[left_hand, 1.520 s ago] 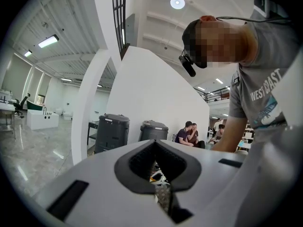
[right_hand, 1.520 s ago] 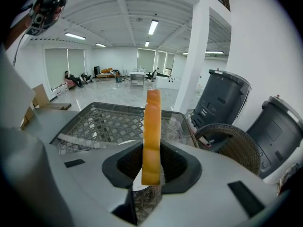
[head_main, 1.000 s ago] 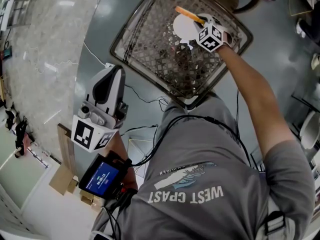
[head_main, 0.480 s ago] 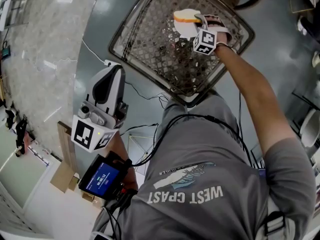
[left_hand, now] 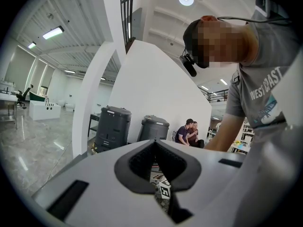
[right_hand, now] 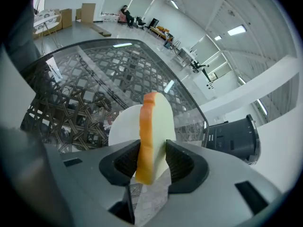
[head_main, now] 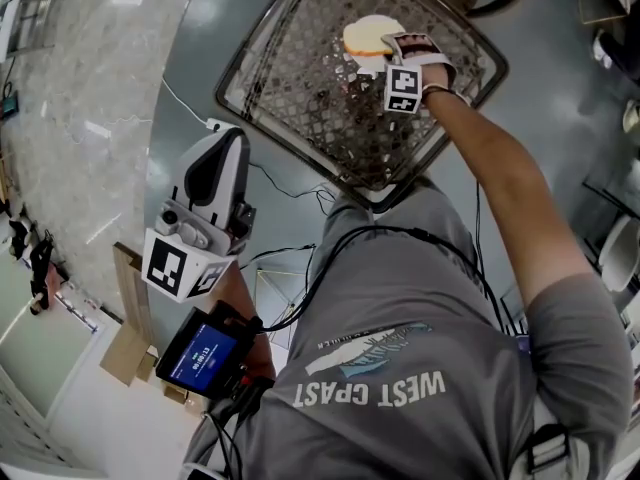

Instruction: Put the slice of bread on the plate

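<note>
A slice of bread (right_hand: pixel 152 126) with an orange crust stands on edge between the pads of my right gripper (right_hand: pixel 151 160). Both pads touch it while the jaws are opening. Right behind and under it is the round white plate (right_hand: pixel 124 129) on a glass-topped woven table (right_hand: pixel 80 89). From the head view, the bread (head_main: pixel 368 34) lies over the plate (head_main: pixel 368 65) with my right gripper (head_main: pixel 385 50) at its near edge. My left gripper (head_main: pixel 228 148) hangs off to the table's left, away from it, shut and empty (left_hand: pixel 155 143).
The table (head_main: pixel 300 98) has a dark rounded frame and stands on a shiny grey floor. A white cable (head_main: pixel 190 113) runs over the floor beside it. Dark bins (left_hand: pixel 113 126) and seated people (left_hand: pixel 188 132) are far off in the left gripper view.
My right gripper has rolled and sunk toward the plate, carrying the bread. The slice showed only its crust edge before; now its broad face shows over the plate. The left gripper has kept still.
</note>
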The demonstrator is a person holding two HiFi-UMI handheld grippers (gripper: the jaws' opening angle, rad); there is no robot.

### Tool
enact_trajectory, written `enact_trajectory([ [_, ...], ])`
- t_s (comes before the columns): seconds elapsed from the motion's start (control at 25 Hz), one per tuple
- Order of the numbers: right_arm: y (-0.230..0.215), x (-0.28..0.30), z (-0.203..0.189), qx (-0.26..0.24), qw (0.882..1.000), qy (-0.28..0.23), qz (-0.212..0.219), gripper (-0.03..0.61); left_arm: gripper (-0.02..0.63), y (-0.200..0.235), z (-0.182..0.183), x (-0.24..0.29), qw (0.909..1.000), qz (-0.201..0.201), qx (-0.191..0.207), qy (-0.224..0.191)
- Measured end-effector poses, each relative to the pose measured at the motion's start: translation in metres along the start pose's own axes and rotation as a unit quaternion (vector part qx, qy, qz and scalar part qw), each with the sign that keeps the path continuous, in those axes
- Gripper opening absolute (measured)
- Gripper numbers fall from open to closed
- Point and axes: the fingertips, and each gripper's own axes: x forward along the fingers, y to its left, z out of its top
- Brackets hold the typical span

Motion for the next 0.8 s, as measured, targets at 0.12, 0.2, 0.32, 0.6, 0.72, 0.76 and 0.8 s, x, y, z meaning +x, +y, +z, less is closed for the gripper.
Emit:
enact_trajectory([
  [0.12, 0.014, 0.003, -0.001, -0.012, 0.999, 0.0, 0.032, 0.158, 0.008, -0.001, 0.001, 0.002, 1.0, -0.001, 0.004, 0.001],
  [0.2, 0.021, 0.004, -0.005, -0.009, 0.998, -0.001, 0.059, 0.174, 0.008, -0.002, 0.003, 0.005, 0.9999, -0.009, 0.01, 0.003],
  [0.32, 0.033, 0.006, -0.01, -0.006, 0.995, 0.003, 0.095, 0.183, 0.008, -0.005, 0.002, 0.007, 0.9996, -0.019, 0.019, 0.008],
  [0.6, 0.046, 0.009, -0.012, 0.024, 0.985, 0.028, 0.167, 0.184, 0.008, -0.006, 0.001, 0.009, 0.9997, -0.014, 0.017, -0.008],
  [0.72, 0.039, 0.006, -0.015, 0.041, 0.984, 0.039, 0.172, 0.184, 0.008, -0.006, 0.003, 0.009, 0.9995, -0.016, 0.024, -0.012],
  [0.76, 0.037, 0.005, -0.017, 0.052, 0.983, 0.04, 0.173, 0.183, 0.008, -0.006, 0.005, 0.009, 0.9994, -0.017, 0.027, -0.014],
  [0.8, 0.035, 0.002, -0.017, 0.065, 0.982, 0.039, 0.174, 0.183, 0.008, -0.006, 0.007, 0.009, 0.9993, -0.017, 0.03, -0.016],
])
